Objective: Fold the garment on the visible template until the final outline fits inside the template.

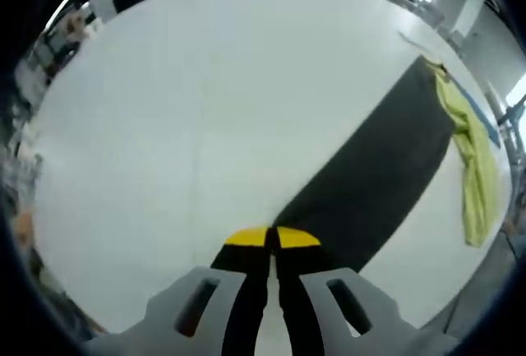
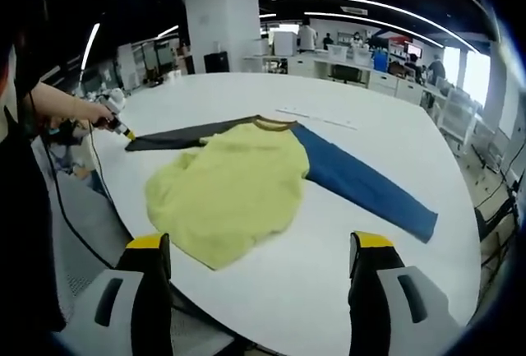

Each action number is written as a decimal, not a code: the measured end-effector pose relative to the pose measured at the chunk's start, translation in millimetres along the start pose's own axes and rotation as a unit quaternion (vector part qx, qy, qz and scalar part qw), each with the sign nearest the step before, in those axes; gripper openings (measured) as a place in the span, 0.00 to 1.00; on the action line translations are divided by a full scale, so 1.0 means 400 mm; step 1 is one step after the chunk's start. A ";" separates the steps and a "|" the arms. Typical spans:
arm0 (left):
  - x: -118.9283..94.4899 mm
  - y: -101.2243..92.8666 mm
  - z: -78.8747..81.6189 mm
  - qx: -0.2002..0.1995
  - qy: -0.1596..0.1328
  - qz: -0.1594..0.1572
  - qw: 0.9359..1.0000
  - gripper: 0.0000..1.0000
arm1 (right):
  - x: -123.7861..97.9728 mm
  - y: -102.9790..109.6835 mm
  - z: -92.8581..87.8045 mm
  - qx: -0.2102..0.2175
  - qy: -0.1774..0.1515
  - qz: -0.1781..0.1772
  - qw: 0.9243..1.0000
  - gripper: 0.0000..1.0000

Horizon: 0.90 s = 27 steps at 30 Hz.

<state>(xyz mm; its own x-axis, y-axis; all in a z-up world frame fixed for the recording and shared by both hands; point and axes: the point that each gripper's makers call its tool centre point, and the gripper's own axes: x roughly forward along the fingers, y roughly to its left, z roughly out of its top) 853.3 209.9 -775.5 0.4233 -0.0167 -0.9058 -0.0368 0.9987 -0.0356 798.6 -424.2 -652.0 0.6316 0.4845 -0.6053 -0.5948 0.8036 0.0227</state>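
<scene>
Right gripper (image 2: 260,267): jaws spread wide apart, nothing between them, hanging over the near edge of the white table (image 2: 394,142).
Left gripper (image 1: 272,238): yellow-tipped jaws pressed together at the cuff end of the dark grey sleeve (image 1: 370,167); whether cloth is pinched between them I cannot tell.
Garment: a yellow sweatshirt (image 2: 230,187) lying crumpled on the table, brown collar at its far side.
Sleeves: blue sleeve (image 2: 366,185) stretched flat toward the right; dark grey one stretched left.
Background: desks and people far off.
</scene>
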 end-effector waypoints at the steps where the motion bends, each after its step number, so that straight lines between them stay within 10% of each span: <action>1: -0.002 -0.001 0.001 0.001 0.000 0.001 1.000 0.00 | 0.001 0.000 -0.002 0.001 0.001 0.000 1.000 0.89; 27: -0.038 0.006 0.020 -0.001 -0.007 0.024 1.000 0.00 | 0.003 0.008 -0.023 0.004 0.018 -0.007 1.000 0.89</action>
<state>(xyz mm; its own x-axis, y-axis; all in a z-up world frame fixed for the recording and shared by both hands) 854.1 212.9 -758.4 0.4329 0.0322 -0.9009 -0.0591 0.9982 0.0073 792.9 -424.2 -660.2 0.6218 0.4604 -0.6335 -0.5818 0.8131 0.0198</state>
